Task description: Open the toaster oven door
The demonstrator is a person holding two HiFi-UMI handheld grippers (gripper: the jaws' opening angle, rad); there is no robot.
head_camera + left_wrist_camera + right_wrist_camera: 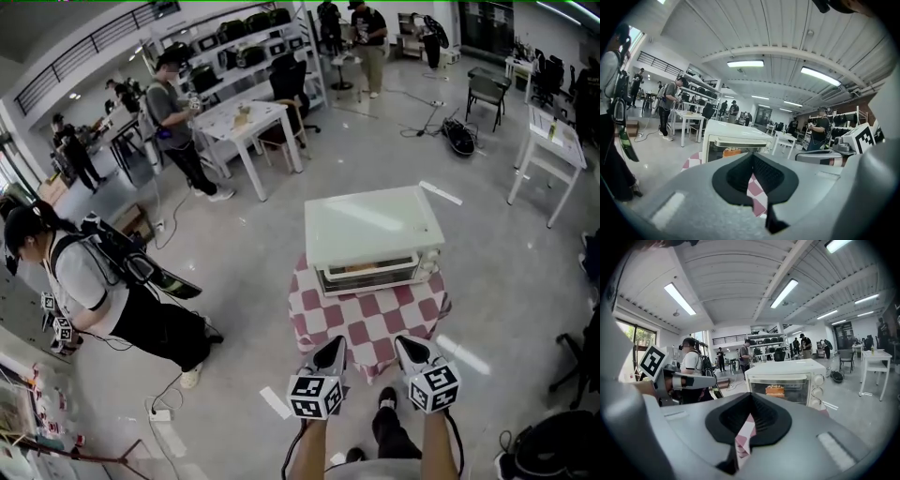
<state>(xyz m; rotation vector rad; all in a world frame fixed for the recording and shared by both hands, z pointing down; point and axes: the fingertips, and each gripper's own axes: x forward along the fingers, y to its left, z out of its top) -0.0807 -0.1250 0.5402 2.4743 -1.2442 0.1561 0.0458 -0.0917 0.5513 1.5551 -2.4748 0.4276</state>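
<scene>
A white toaster oven (373, 230) stands on a small table with a red-and-white checked cloth (370, 319). Its glass door (780, 391) is closed, with the handle bar (777, 378) along the top and three knobs (816, 392) on the right. Something orange (775, 390) sits inside. My left gripper (330, 356) and right gripper (410, 354) hover side by side at the table's near edge, short of the oven. Both are shut and empty. In the left gripper view the jaws (752, 157) meet in front of the oven (736, 140). The right gripper (751, 398) points at the door.
A person with a backpack (94, 281) stands to the left. Other people move farther back near a white table (246, 122) and shelves. Another white table (553, 141) and a chair (486, 92) stand at the right. Cables lie on the floor at lower left.
</scene>
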